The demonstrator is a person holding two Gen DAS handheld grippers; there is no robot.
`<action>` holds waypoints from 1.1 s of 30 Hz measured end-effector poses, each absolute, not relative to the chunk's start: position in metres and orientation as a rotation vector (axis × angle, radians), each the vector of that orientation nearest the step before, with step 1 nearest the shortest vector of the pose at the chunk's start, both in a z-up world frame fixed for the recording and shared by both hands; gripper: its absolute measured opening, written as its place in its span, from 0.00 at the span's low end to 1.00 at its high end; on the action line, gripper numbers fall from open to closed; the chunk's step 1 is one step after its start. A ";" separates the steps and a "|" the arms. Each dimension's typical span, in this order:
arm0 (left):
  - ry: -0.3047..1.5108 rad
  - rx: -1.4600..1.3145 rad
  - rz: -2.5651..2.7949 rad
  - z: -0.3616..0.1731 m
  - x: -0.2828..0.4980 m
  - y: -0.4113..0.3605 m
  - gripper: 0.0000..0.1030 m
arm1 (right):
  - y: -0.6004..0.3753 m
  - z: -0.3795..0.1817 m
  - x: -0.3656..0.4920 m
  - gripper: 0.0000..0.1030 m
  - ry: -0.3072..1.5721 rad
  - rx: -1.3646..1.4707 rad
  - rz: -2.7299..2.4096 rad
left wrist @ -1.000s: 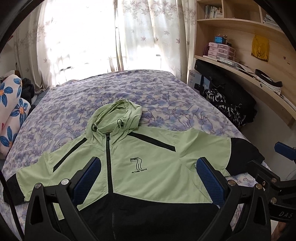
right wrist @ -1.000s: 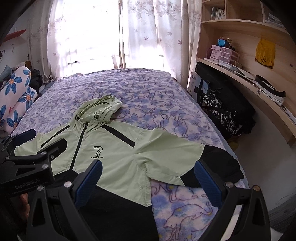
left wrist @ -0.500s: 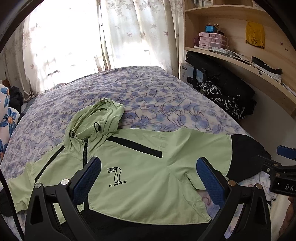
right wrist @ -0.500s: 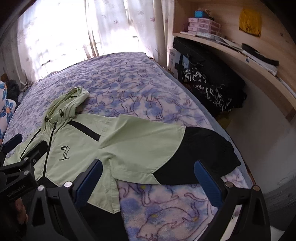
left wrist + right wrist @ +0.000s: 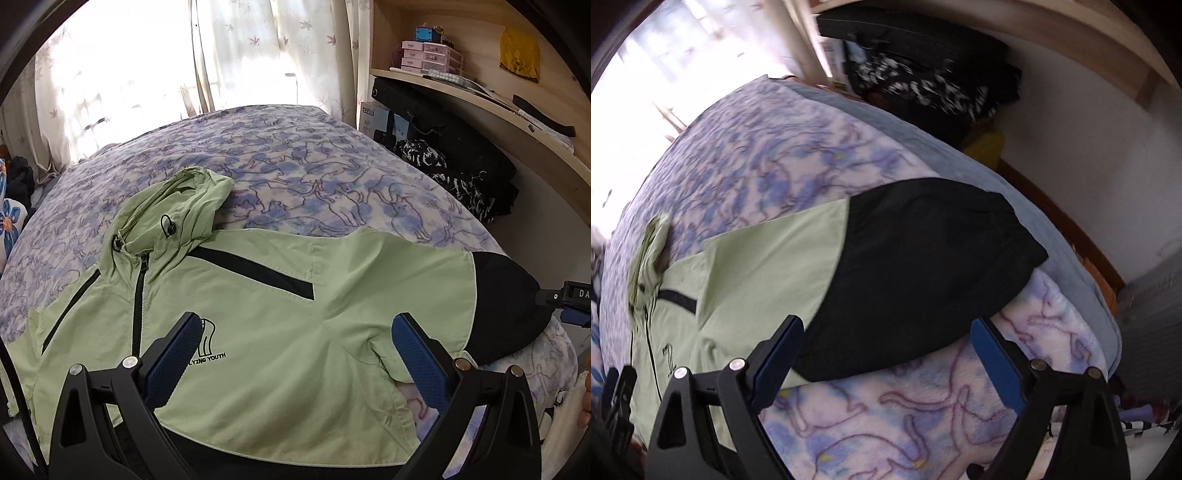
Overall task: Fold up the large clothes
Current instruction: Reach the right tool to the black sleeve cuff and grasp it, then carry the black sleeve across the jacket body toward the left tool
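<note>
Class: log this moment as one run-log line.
stage: approach | jacket: flat on bed | right gripper: open, closing slightly, above black sleeve end | left gripper: open

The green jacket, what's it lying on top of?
The green jacket lies spread on a blanket with purple cat drawings, which shows all around it. Whatever is underneath the jacket itself is covered, so that cannot be seen.

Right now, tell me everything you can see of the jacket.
The jacket is a thin, light green hooded windbreaker with black sleeve ends, black hem, a black front zip done up, black slanted chest stripes and a "7 FLYING YOUTH" print. It lies flat, front up, on the cat-print blanket, hood bunched, sleeve spread sideways to the bed edge. Neither open gripper grips it.
</note>
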State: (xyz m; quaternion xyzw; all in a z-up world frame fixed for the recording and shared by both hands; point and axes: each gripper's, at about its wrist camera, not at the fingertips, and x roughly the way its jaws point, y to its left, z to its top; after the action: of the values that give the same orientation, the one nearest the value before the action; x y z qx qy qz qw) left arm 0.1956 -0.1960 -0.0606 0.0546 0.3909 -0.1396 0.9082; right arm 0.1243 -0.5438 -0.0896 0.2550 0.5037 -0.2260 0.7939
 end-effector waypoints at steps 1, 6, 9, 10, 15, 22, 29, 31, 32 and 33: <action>0.813 0.111 -0.285 -0.062 0.198 -0.196 0.99 | -0.552 -0.095 0.123 0.90 1.090 0.590 -0.496; 0.832 0.103 -0.280 -0.068 0.205 -0.197 0.99 | -0.586 -0.127 0.116 0.89 1.113 0.754 -0.552; 0.840 0.105 -0.279 -0.071 0.206 -0.198 0.99 | -0.601 -0.146 0.113 0.85 1.120 0.850 -0.563; 0.844 0.106 -0.279 -0.073 0.207 -0.199 0.99 | -0.605 -0.153 0.112 0.81 1.118 0.886 -0.562; 0.877 0.104 -0.276 -0.082 0.212 -0.198 0.99 | -0.618 -0.167 0.115 0.74 1.063 0.967 -0.579; 0.948 0.073 -0.282 -0.095 0.218 -0.191 0.99 | -0.621 -0.172 0.139 0.26 1.073 0.854 -0.640; 0.939 0.007 -0.240 -0.091 0.211 -0.157 0.99 | -0.560 -0.085 0.144 0.04 0.826 0.606 -0.486; 0.905 0.003 -0.217 -0.083 0.206 -0.141 0.99 | -0.518 -0.052 0.150 0.04 0.766 0.537 -0.339; 0.889 -0.001 -0.205 -0.080 0.202 -0.132 0.99 | -0.498 -0.039 0.155 0.04 0.748 0.514 -0.265; 0.881 -0.010 -0.201 -0.076 0.200 -0.123 0.99 | -0.472 -0.027 0.160 0.04 0.737 0.489 -0.175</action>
State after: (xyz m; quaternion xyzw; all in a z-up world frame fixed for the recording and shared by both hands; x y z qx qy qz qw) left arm 0.1997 -0.1229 -0.0758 -0.0046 0.4256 -0.0971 0.8997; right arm 0.1599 -0.4721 -0.0274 0.2365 0.3561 -0.0845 0.9001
